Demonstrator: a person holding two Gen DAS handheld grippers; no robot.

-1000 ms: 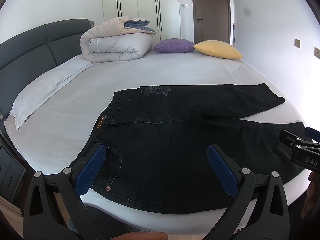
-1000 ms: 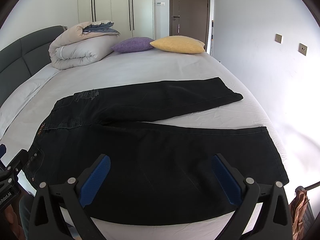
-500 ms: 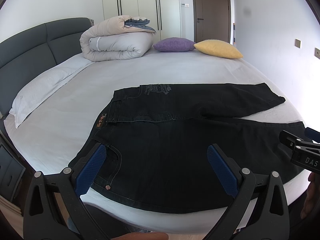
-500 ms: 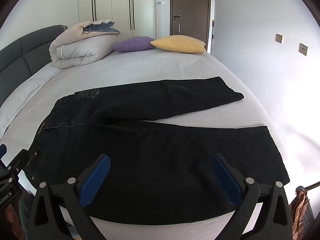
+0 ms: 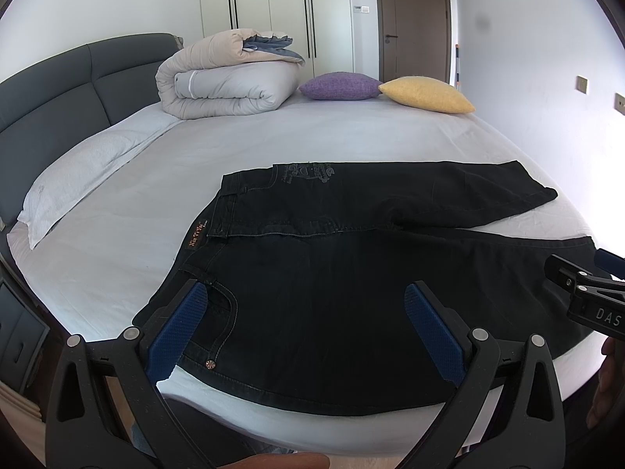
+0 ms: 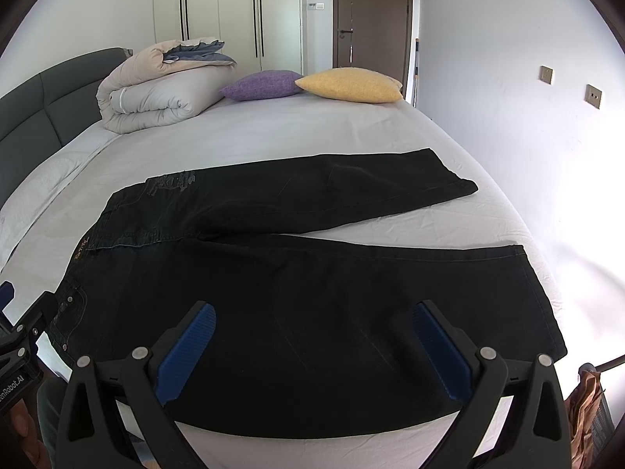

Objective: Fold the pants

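Note:
Black jeans (image 5: 332, 273) lie spread flat on the white bed, waistband to the left, legs splayed to the right; they also show in the right wrist view (image 6: 297, 273). My left gripper (image 5: 308, 312) is open and empty, hovering over the near hip pocket and seat. My right gripper (image 6: 312, 332) is open and empty, hovering over the near leg. The right gripper's body shows at the right edge of the left wrist view (image 5: 586, 293). The left gripper's body shows at the left edge of the right wrist view (image 6: 19, 344).
A rolled beige duvet (image 5: 226, 78), a purple cushion (image 5: 340, 86) and a yellow cushion (image 5: 425, 93) sit at the far side of the bed. A white pillow (image 5: 86, 168) lies by the grey headboard (image 5: 58, 97). The bed's near edge (image 5: 293, 422) lies below my grippers.
Both views have shifted only slightly; the jeans lie as before and both grippers stay open.

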